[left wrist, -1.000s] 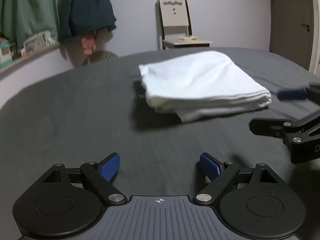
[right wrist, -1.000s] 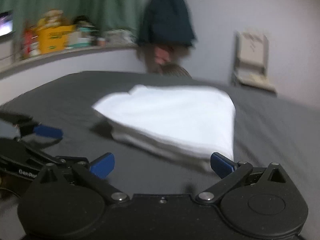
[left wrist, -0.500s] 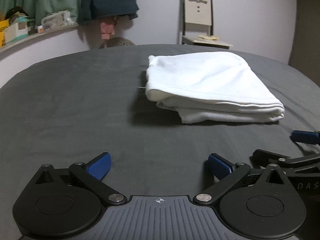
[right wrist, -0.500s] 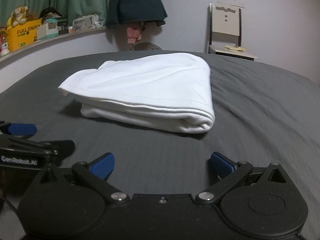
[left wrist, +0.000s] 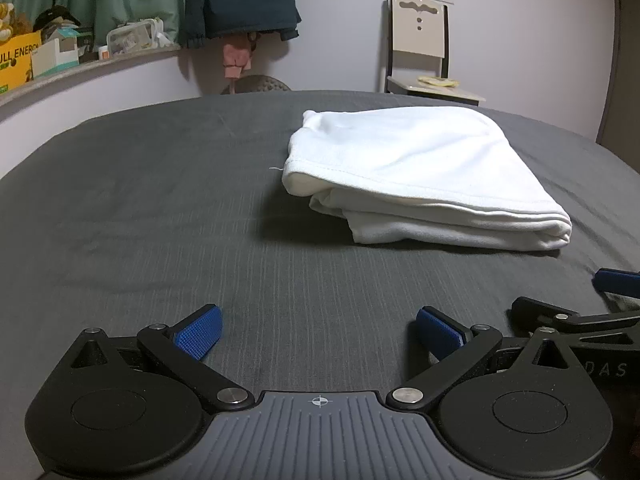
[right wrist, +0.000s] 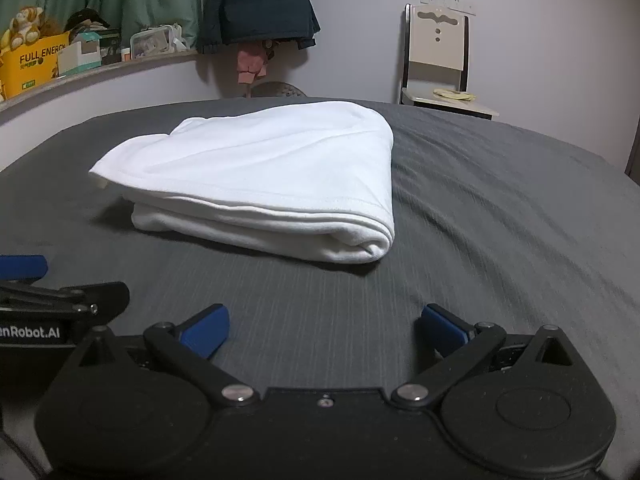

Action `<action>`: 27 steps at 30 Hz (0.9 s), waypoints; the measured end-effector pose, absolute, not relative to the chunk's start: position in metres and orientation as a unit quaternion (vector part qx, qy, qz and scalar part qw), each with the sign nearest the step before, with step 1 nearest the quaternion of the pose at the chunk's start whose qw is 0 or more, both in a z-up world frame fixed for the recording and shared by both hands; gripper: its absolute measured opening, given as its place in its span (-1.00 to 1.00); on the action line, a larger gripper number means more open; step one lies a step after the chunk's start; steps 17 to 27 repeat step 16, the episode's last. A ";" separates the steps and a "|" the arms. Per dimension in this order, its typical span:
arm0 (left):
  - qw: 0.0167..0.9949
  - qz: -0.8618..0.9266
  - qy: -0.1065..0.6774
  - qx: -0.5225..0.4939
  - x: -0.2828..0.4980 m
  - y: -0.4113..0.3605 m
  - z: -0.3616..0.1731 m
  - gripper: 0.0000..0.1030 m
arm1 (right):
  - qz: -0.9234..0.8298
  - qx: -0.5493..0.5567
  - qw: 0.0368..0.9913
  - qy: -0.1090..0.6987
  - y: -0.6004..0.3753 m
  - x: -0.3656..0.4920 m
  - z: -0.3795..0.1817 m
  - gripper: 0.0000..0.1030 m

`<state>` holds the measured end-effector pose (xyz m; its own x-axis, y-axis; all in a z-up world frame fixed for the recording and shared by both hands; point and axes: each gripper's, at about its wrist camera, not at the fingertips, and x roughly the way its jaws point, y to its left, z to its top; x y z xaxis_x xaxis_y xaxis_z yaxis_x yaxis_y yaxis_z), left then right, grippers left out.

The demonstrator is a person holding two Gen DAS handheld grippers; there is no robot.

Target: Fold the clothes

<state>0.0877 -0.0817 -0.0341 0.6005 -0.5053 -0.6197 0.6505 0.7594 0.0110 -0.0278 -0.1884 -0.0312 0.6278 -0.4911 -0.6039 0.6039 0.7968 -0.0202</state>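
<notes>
- Dark grey bed cover [left wrist: 160, 208] fills the whole work surface in front of me; behind it are a pale wall, a cream chair [left wrist: 420, 36] and a shelf with boxes [right wrist: 36, 60].
- On this cover lies 1 white garment [left wrist: 420, 168], already folded into a flat, thick packet of several layers, with the hemmed edges turned toward me.
- From the right wrist view the garment [right wrist: 272, 176] sits ahead and a little to the left; from the left wrist view it sits ahead and to the right. So it lies between my 2 tongs, but farther away, and neither of them touches it.
- My left gripper [left wrist: 318, 332] has just been opening and now stands wide apart, with only grey cover between the blue pads.
- My right gripper [right wrist: 324, 330] also stands wide apart and has hold of nothing.
- I judge the folding of this piece as finished: the layers lie stacked and quite even, only the left corner is a little loose.
- I see no other clothes on the cover waiting for me, so what is left is perhaps only to tidy that corner.
</notes>
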 end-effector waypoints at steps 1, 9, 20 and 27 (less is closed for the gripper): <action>0.886 -0.326 0.306 0.118 0.088 -0.082 -0.034 1.00 | -0.305 0.092 0.897 0.305 -0.188 -0.028 -0.031 1.00; 0.886 -0.328 0.306 0.116 0.091 -0.082 -0.034 1.00 | -0.305 0.093 0.898 0.305 -0.189 -0.028 -0.031 1.00; 0.886 -0.329 0.306 0.115 0.092 -0.083 -0.034 1.00 | -0.305 0.093 0.898 0.304 -0.189 -0.028 -0.031 1.00; 0.886 -0.329 0.306 0.115 0.092 -0.083 -0.034 1.00 | -0.305 0.093 0.898 0.304 -0.189 -0.028 -0.031 1.00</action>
